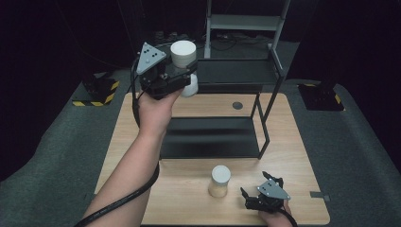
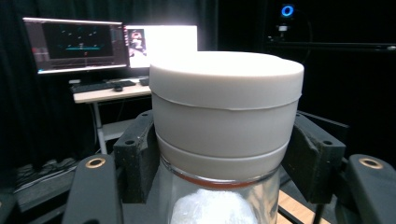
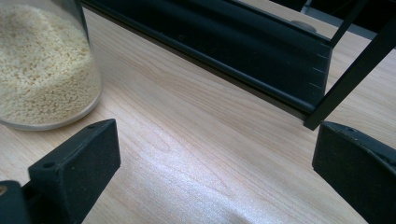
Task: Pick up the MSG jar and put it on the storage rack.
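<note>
- Holding a white-lidded jar [image 1: 183,59] up in the air, the left tongs [image 1: 182,75] are clamped on it just under the lid, jaws pressing either side of the glass neck in the left gripper view [image 2: 226,116].
- That jar stands upright, long axis vertical, lid on top, with something white inside it; it sits right at the level of the black shelf rack [image 1: 236,75] and just left of its middle shelf.
- So the key relation: the shelf lies to the jar's right and a bit beyond, pretty much level with it. My guess is the next move is a sideways slide onto that shelf, keeping the jar vertical so the bottom clears the shelf edge.
- The left hand [image 1: 153,111] is clearly the one nearer the rack; the right tongs [image 1: 265,191] rest low at the near right of the counter [image 1: 302,156], jaws spread wide with nothing between them, just bare wood in the right gripper view.
- A second jar [image 1: 220,180], filled with pale grains, stands on the counter just left of the right tongs, near but not touching.
- Counter is light wood, with a small dark round disc [image 1: 237,105] near the rack's leg.
- Room's dark, grey carpet, yellow-black hazard tape on stands at both sides, and monitors [image 2: 74,44] on a desk further back.
</note>
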